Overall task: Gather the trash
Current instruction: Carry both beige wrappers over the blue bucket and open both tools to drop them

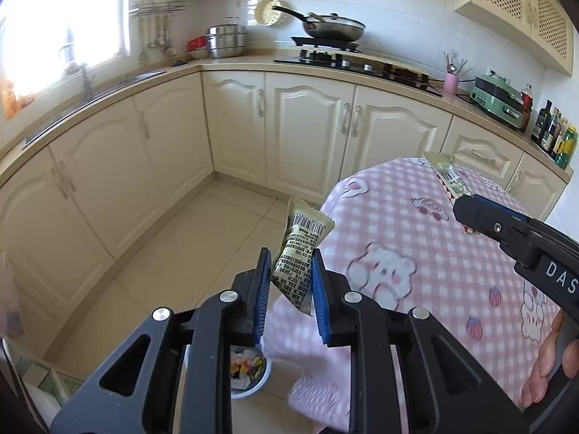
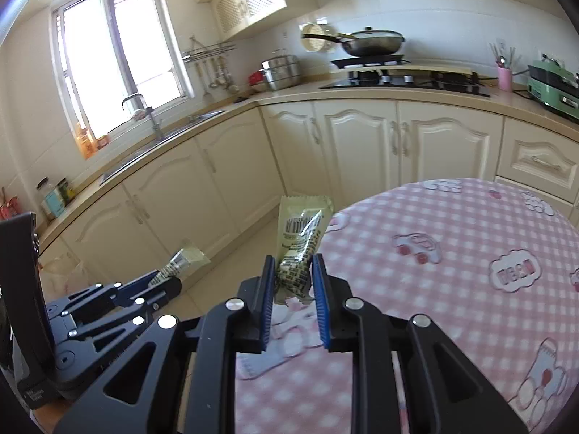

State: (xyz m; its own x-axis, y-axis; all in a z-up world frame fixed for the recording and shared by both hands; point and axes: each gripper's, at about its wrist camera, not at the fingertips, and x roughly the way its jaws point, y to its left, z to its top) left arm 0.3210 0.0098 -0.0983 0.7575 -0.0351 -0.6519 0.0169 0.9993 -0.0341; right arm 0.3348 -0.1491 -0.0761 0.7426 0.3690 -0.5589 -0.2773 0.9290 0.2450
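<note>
Two pale green snack wrappers, one per gripper. Left wrapper [image 1: 302, 253] sits upright btwn the blue pads of the left gripper [image 1: 291, 278], jaws clamped on its lower part, held off the table edge and roughly over the trash bin [image 1: 249, 372] on the floor below, which already holds colourful scraps. Prob positioned there so it drops straight in once released. Right wrapper [image 2: 300, 249] is pinched the same way in the right gripper [image 2: 291, 282], jaws closed on it, raised above the pink checked tablecloth [image 2: 452, 289] near its edge; likely waiting its turn for the bin. No other trash visible on the cloth. Beyond: cream cabinets [image 1: 307, 126], stove w/ pan [image 1: 333, 27].
</note>
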